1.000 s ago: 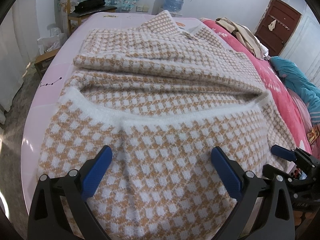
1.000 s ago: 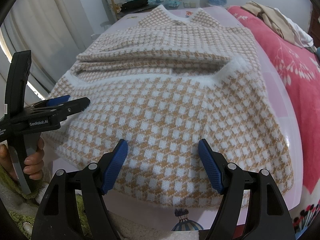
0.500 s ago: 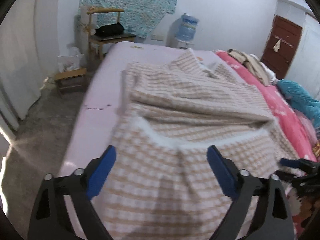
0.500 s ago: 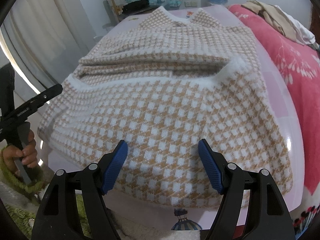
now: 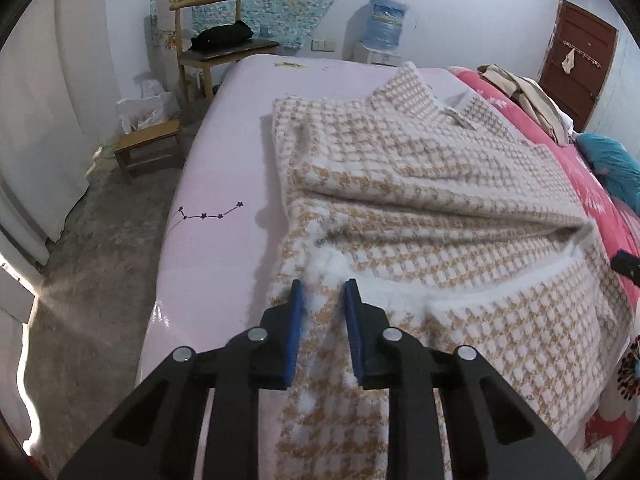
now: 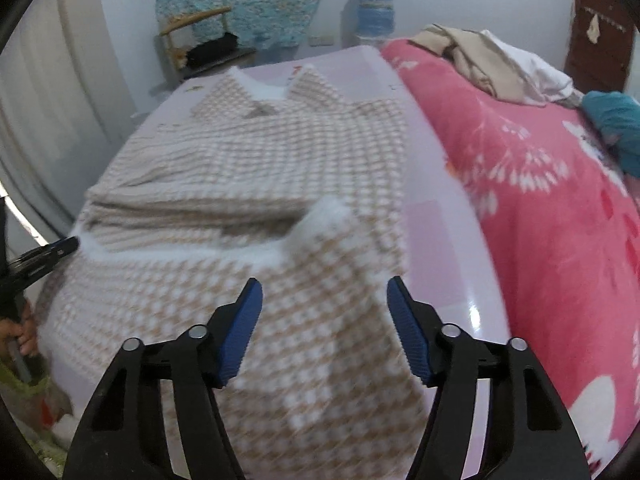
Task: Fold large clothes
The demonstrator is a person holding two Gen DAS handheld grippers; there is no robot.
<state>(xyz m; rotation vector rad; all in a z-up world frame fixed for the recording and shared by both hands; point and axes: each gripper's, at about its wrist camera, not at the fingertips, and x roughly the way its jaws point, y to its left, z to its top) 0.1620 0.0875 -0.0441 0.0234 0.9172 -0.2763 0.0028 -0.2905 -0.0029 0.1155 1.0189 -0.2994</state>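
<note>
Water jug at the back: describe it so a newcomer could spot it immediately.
Start at the pale pink bed carrying the tan-and-white checked knit garment and look past its far end to the white wall. There stands a blue translucent water jug on a white dispenser, the only blue bottle, right of the wooden chair.

Tan-and-white houndstooth sweater (image 5: 440,208) with white trim; pale pink sheet (image 5: 224,184); red floral blanket (image 6: 552,208); blue pads (image 6: 242,332).

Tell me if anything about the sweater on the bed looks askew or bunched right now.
Yes. The checked sweater has a thick ridge of fabric bunched across its middle, and its white-trimmed hem runs crooked. The left claw has closed on the hem's left corner; the right claw is open above the cloth.
</note>
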